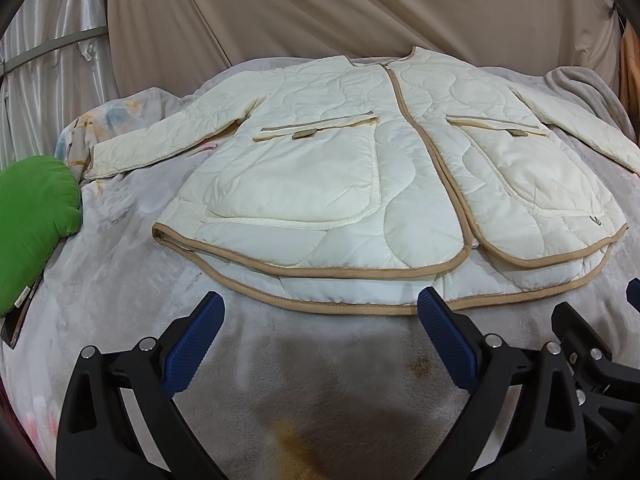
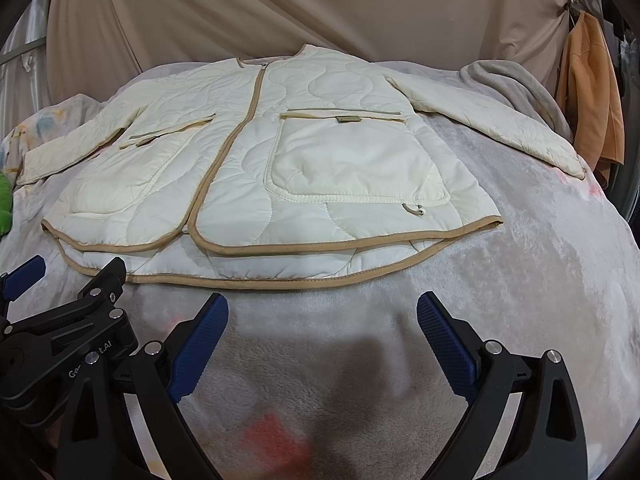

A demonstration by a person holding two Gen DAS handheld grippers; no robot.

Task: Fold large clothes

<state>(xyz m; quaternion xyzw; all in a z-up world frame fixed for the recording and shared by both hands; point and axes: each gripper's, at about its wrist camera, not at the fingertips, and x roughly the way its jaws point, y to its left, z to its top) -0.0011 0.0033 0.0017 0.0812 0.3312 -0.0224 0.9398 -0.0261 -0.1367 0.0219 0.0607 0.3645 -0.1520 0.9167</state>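
The work surface is a bed covered by a grey fleece blanket (image 1: pixel 120 280), backed by a beige draped sheet (image 1: pixel 360 8). A cream quilted jacket (image 1: pixel 320 168) is laid flat on the blanket, front side up, with the front closed along the tan-edged centre seam. The collar is directed away from both cameras and the tan-bound hem (image 1: pixel 360 304) is the edge nearest them, so the long axis of the jacket runs from hem to collar, straight ahead of both tools. Both sleeves are spread outward: the left sleeve (image 1: pixel 160 136) is extended toward a green cushion (image 1: pixel 32 216), and the right sleeve (image 2: pixel 500 120) is extended toward an orange garment (image 2: pixel 592 92) hung at the right margin.

No fold is seen in the jacket; the task is judged to be at its start.

The left gripper (image 1: pixel 320 320) is held just short of the hem with its blue-padded jaws spread wide and nothing between them. The right gripper (image 2: pixel 322 320) is held likewise, jaws apart and empty, just short of the hem. The two tools are positioned side by side. The left sleeve is judged nearer the left gripper and the right sleeve nearer the right gripper, so each sleeve is best taken by the tool on its own side.
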